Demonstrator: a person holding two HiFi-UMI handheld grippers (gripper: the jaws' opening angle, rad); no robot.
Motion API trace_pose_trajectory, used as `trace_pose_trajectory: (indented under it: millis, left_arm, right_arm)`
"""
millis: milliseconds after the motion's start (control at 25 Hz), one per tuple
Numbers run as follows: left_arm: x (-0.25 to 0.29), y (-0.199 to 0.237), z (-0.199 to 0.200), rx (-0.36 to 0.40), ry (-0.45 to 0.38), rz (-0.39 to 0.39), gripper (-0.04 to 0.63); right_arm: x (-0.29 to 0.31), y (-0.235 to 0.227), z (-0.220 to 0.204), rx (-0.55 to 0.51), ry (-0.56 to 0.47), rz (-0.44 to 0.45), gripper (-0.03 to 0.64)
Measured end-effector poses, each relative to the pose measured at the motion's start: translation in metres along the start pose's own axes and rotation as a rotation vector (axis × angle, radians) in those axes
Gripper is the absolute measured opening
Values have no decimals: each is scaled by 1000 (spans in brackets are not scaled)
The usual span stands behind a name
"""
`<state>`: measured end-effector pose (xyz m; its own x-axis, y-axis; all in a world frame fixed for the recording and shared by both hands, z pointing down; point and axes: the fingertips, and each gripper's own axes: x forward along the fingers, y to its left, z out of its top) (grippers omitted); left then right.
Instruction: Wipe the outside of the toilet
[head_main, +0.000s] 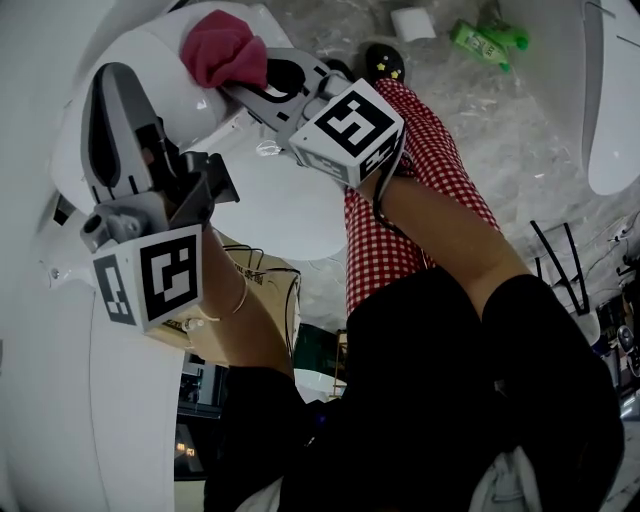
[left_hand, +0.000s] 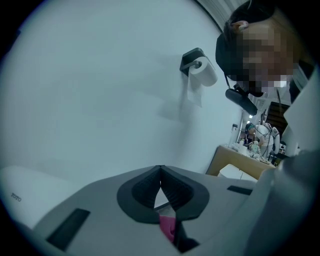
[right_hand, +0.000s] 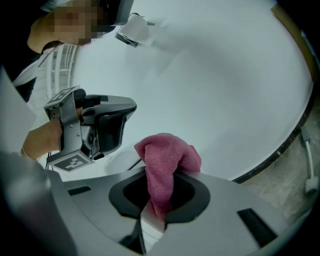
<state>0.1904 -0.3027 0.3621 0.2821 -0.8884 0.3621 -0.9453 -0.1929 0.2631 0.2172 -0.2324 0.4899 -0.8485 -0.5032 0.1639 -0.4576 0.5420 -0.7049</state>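
Person: bare right forearm (head_main: 450, 230) reaches up and forward; a red-and-white checked trouser leg (head_main: 420, 170) runs below it to a black shoe (head_main: 385, 62).
Left gripper (left_hand: 160, 170): held at the lower left of the head view, marker cube toward the camera. Its fingers are closed tip to tip and grip nothing. A sliver of pink shows low behind them; what it is I cannot tell.
Right gripper (right_hand: 162, 172): held farther forward than the left one and to its right. Its fingers are clamped on a pink cloth.
Pink cloth (right_hand: 167, 155): bunched, bulging out above the jaws, with a narrower fold pinched between them.
Cloth position: at the upper white curve of the toilet in the head view; actual contact cannot be made out.
Toilet (head_main: 280, 215): white and glossy, filling the left and centre of the head view, beneath and beside both grippers.
Floor (head_main: 500, 110): grey and marbled, to the right of the toilet.
Green bottle (head_main: 480, 42): lying on the floor, well apart from the toilet.
Toilet paper roll (left_hand: 205, 70): on a dark holder on the pale wall, in the left gripper view.
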Motion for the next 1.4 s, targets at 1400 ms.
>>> trace_pose_trajectory:
  millis: [1400]
  left_arm:
    - [-11,4,-8,-30,-4,7,6]
  right_arm:
    - [17,-98,-88,-120,354,-211,72]
